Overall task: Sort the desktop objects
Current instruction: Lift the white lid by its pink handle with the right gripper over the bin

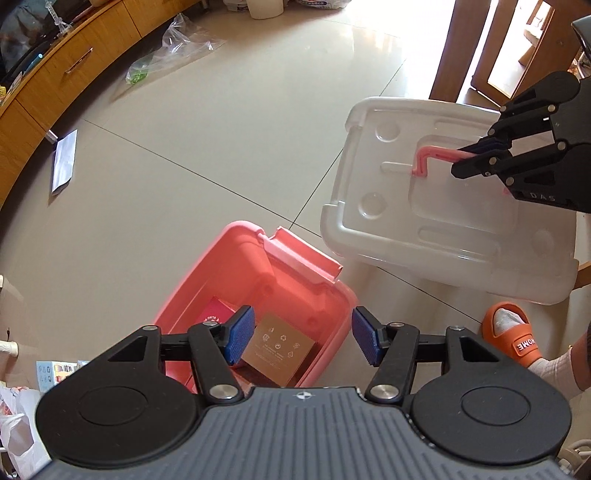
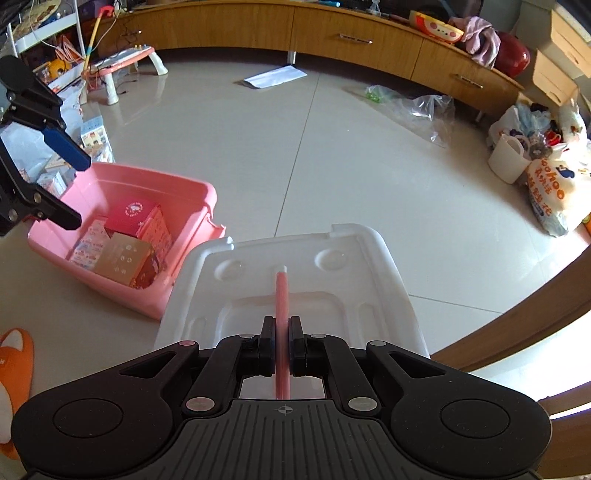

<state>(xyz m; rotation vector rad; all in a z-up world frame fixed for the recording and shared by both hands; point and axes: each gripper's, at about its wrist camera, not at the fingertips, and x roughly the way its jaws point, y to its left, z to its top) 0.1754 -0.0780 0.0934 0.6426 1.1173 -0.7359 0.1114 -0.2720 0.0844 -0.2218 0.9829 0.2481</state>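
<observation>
- Over by the left side of the tiled floor [image 2: 332, 155] sits an open pink plastic storage bin [image 2: 122, 177], and inside it are small cardboard boxes: a red one [image 2: 135, 214] toward the far wall, a tan one printed with small icons [image 2: 122, 264] nearer the front, and paler printed ones [image 2: 88, 243] beside them.
- The left gripper [image 1: 303, 338] hangs above that bin, pointing steeply down. Its blue-padded fingers [image 1: 240, 334] stand well apart with nothing between them; the tan box [image 1: 277, 347] shows through the gap, down in the bin.
- A foot in a white sock and orange slipper [image 1: 511, 334] stands on the floor just beside the bin's right corner.
- Right of the bin, close to its latch end, is a translucent white plastic lid [image 2: 295, 280] with moulded round dimples and a slim pink handle [image 2: 282, 295] along its middle.
- The right gripper [image 2: 282, 349] has its black fingers closed tight on that pink handle; from the left camera the handle's bent end [image 1: 421, 162] sticks out past the fingertips, above the lid's top face.
- Further off lie a white paper sheet [image 2: 275, 78], a crumpled clear plastic bag [image 2: 421, 105] and, along the far edge, a long wooden cabinet [image 2: 332, 29].
</observation>
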